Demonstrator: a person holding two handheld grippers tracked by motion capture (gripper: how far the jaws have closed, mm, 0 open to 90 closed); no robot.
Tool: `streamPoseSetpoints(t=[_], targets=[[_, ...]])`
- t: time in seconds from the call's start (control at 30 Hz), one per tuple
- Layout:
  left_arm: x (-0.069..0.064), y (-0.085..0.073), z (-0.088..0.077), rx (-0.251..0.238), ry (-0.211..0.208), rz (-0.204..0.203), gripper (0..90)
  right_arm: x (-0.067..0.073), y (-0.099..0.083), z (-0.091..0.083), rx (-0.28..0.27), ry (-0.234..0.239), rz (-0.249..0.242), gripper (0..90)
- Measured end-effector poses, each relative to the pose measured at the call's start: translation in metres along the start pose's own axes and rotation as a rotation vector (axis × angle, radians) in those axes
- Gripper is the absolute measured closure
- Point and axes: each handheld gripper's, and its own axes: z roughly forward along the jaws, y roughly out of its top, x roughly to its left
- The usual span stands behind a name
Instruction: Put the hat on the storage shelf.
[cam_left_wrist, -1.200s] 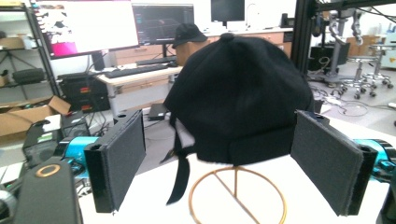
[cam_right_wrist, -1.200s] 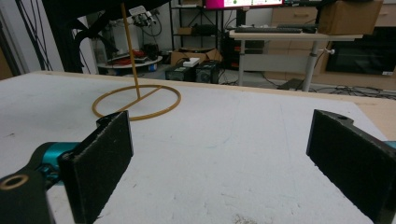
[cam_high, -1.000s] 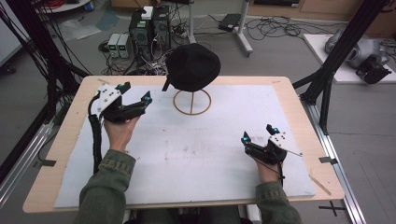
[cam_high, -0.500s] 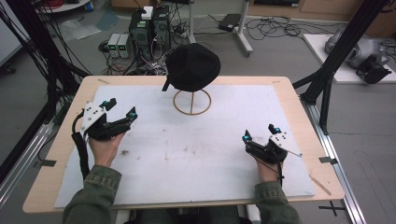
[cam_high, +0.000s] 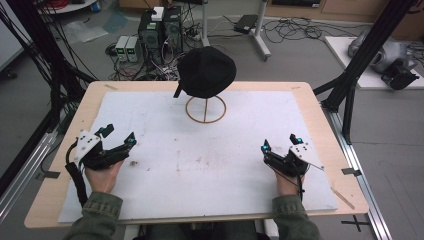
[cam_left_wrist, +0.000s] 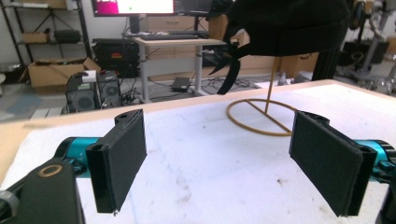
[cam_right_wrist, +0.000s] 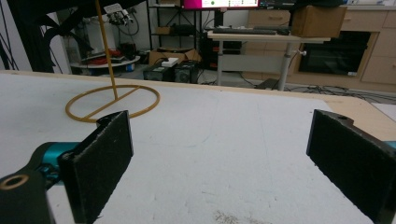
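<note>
I have the left gripper (cam_high: 120, 142) low over the bench (cam_high: 60, 200) near its left edge and the right gripper (cam_high: 279, 148) toward the front right corner, both well apart from the hat (cam_high: 206, 71). The fingers (cam_left_wrist: 119, 161) of the left one are spread wide with nothing between them, and the right one's fingers (cam_right_wrist: 98, 161) stand just as far apart, also empty. The hat sits on top of the stand (cam_high: 205, 109), whose ring foot rests on the white mat (cam_high: 225, 165) close to the middle of the back edge; in the left gripper view the hat (cam_left_wrist: 289, 21) hangs over the ring with a strap dangling at its side. I judge the hat looks settled on its stand, and neither hand has any hold on it, so nothing seems left except keeping clear.
</note>
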Motion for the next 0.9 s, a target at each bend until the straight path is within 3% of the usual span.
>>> streamPoseSetpoints(t=[0.17, 0.43, 0.57, 0.8, 0.9], targets=[[0.008, -0.011, -0.013, 0.023, 0.031, -0.007, 19.1, 0.003, 0.000, -0.001, -0.007, -0.008, -0.008, 6.4], [0.006, -0.028, -0.041, 0.042, 0.083, -0.032, 18.0, 0.003, 0.000, -0.007, -0.012, -0.039, -0.004, 6.3], [0.011, -0.028, -0.044, 0.029, 0.074, -0.055, 18.0, 0.003, -0.003, -0.011, -0.021, -0.040, 0.011, 6.4], [0.017, -0.028, -0.043, 0.036, 0.060, -0.069, 18.0, -0.009, -0.007, -0.013, -0.019, -0.046, 0.122, 6.4], [0.016, -0.027, -0.040, 0.049, 0.050, -0.076, 17.6, -0.011, -0.007, -0.015, -0.028, -0.057, 0.114, 6.4]])
